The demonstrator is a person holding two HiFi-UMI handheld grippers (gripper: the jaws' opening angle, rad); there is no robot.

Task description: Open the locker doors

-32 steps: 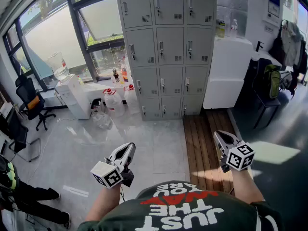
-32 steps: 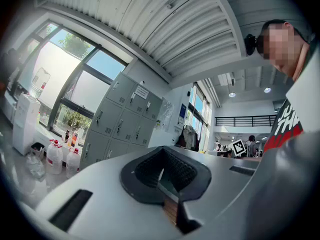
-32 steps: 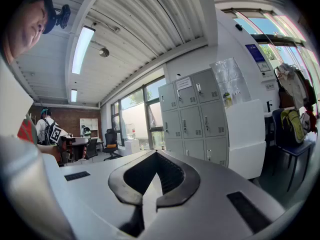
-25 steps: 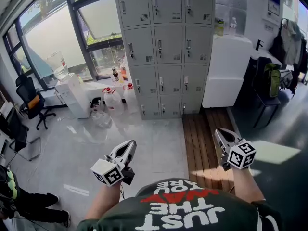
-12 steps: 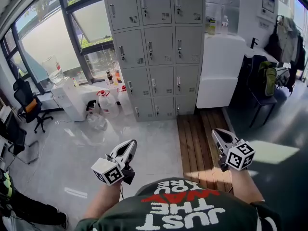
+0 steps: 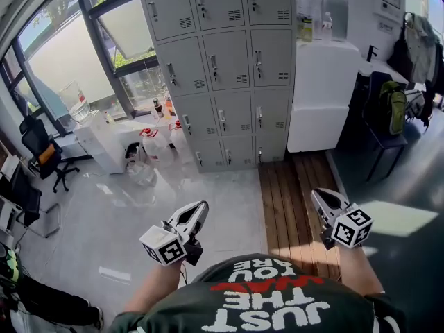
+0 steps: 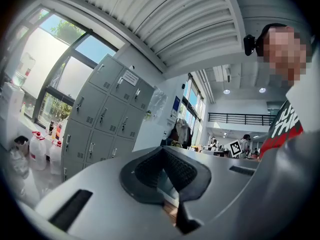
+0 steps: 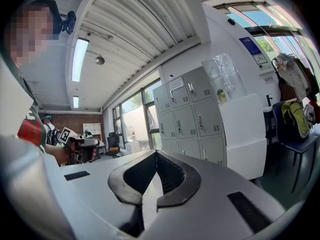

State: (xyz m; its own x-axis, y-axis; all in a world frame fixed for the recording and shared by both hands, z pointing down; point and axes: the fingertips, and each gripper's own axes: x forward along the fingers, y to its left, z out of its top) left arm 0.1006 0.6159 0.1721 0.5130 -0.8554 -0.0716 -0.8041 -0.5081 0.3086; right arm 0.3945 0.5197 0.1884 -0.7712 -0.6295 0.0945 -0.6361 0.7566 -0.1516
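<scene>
The grey lockers (image 6: pixel 222 68) are standing at the upper centre of the head view with every visible door sitting closed. A white cabinet (image 6: pixel 322 96) is standing just beside them on the right, and water jugs (image 6: pixel 158 141) are clustering at their lower left. The left hand-held gripper (image 6: pixel 201 207) is pointing toward them from the lower centre, its jaws pressing together on nothing. The right hand-held gripper (image 6: pixel 316 195), at the lower right above wooden planks (image 6: pixel 291 186), is likewise holding its jaws together, empty. Both are hanging well apart from the lockers.
</scene>
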